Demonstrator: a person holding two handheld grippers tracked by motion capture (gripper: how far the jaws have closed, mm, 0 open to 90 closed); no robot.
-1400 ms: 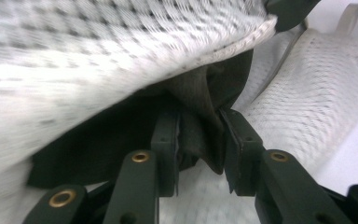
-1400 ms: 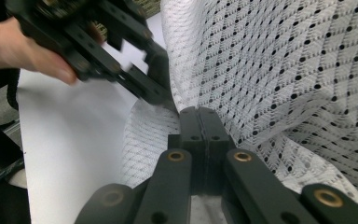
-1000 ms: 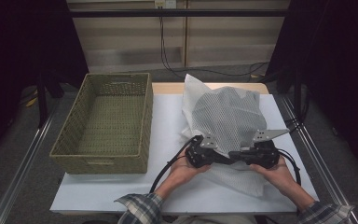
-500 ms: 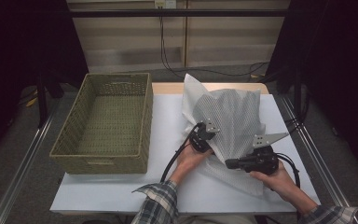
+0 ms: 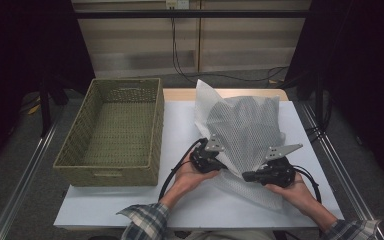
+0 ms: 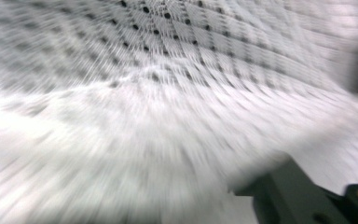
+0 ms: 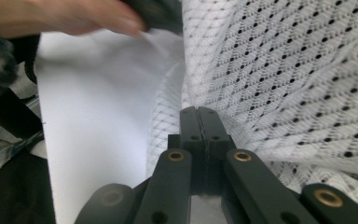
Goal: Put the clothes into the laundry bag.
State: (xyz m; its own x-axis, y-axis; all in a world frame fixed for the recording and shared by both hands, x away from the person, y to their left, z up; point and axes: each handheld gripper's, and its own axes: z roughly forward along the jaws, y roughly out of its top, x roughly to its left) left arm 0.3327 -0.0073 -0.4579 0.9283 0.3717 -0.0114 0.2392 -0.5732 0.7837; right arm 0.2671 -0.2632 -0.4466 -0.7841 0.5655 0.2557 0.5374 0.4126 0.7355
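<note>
A white mesh cloth [image 5: 245, 125] with dark dots lies crumpled on the white table [image 5: 180, 120]. My right gripper [image 5: 246, 176] is at the cloth's near edge. In the right gripper view its jaws [image 7: 199, 116] are pressed together on a pinch of the mesh cloth [image 7: 284, 70]. My left gripper [image 5: 215, 159] sits at the cloth's near left edge, and its jaws have just been opening. In the blurred left gripper view the mesh cloth [image 6: 168, 70] spreads across the gap, and one black jaw shows far to the lower right.
A woven basket [image 5: 110, 165] with nothing in it stands on the left of the table. Black cables trail from both grippers toward the person. The other hand [image 7: 74, 18] shows at the top left of the right gripper view. Metal rails run along both table sides.
My left gripper went forward onto the cloth, then came back a little toward the person. The raised fold of cloth has sunk. My right gripper has kept its place and its hold.
</note>
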